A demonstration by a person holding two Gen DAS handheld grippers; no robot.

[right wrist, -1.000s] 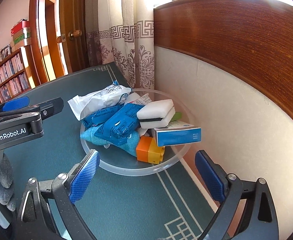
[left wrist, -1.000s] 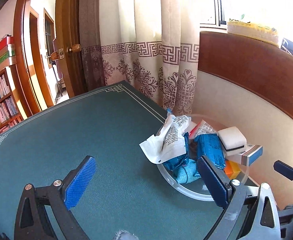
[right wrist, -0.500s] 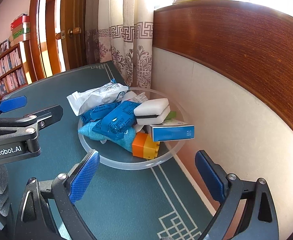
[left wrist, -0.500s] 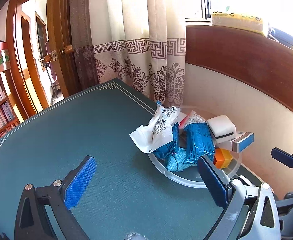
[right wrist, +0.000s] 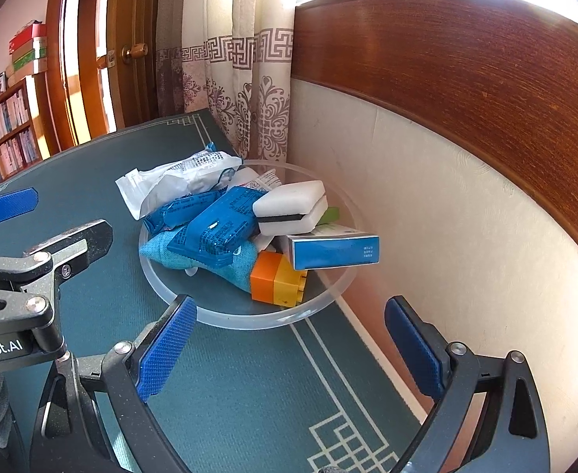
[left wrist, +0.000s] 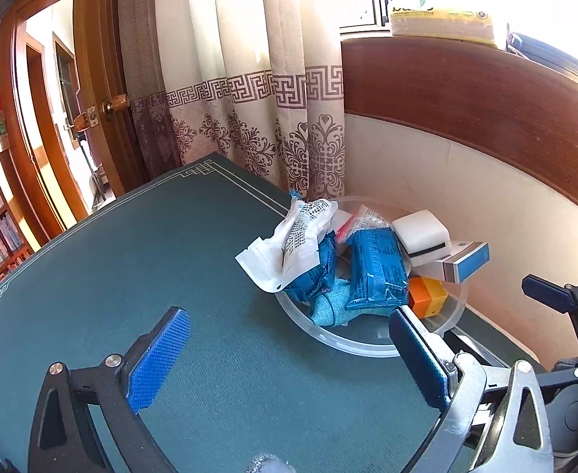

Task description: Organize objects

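Note:
A clear round plastic bowl sits on the green table mat by the wall. It holds a white wrapper, blue packets, a teal cloth, a white sponge, a blue-and-white box and an orange-yellow block. My left gripper is open and empty, in front of the bowl. My right gripper is open and empty, just short of the bowl's near rim.
The cream wall with a wood panel stands close on the right. A patterned curtain hangs behind the table's far corner. A door and bookshelves are to the left. A tissue pack lies on the sill.
Both grippers have pulled back and up from the bowl, which looks smaller and farther now. Both stay open and empty. The bowl's contents have not moved.

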